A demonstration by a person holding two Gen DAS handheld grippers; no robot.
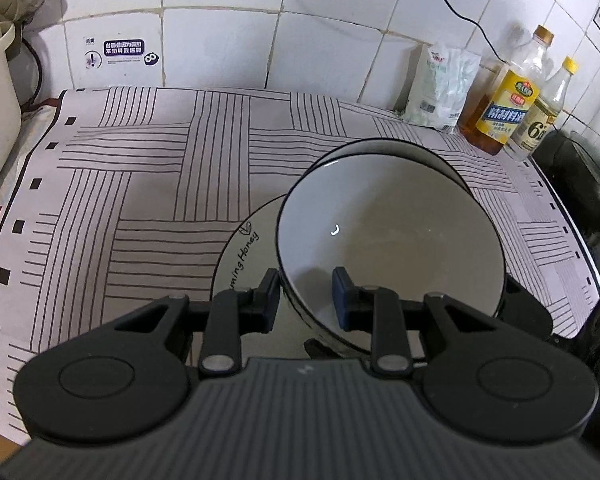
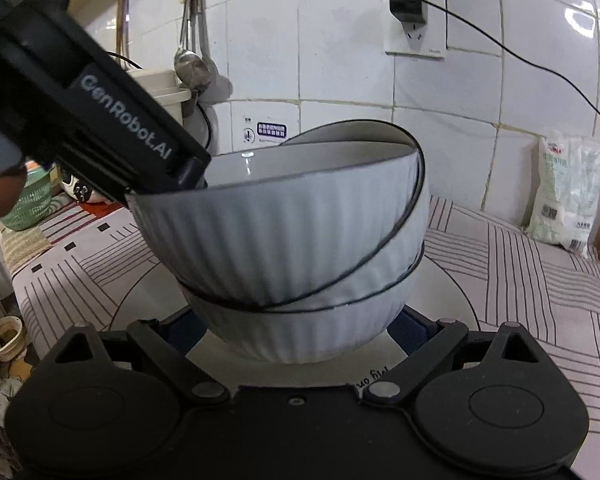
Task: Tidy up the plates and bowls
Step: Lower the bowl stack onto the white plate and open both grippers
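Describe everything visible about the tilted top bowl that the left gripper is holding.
The top bowl is white and glossy, ceramic by its look, with a vertically ribbed outside, a smooth plain inside and a thin dark line round its rim. It sits tilted, partly nested in a matching lower bowl, which stands on a white plate. The left gripper grips its raised rim, one finger inside and one outside. The right gripper's fingers flank the lower bowl.

left gripper: black linkages, blue pads, ribbed grey housing | side lettering: GenRobot.AI | pivots: silver rivets
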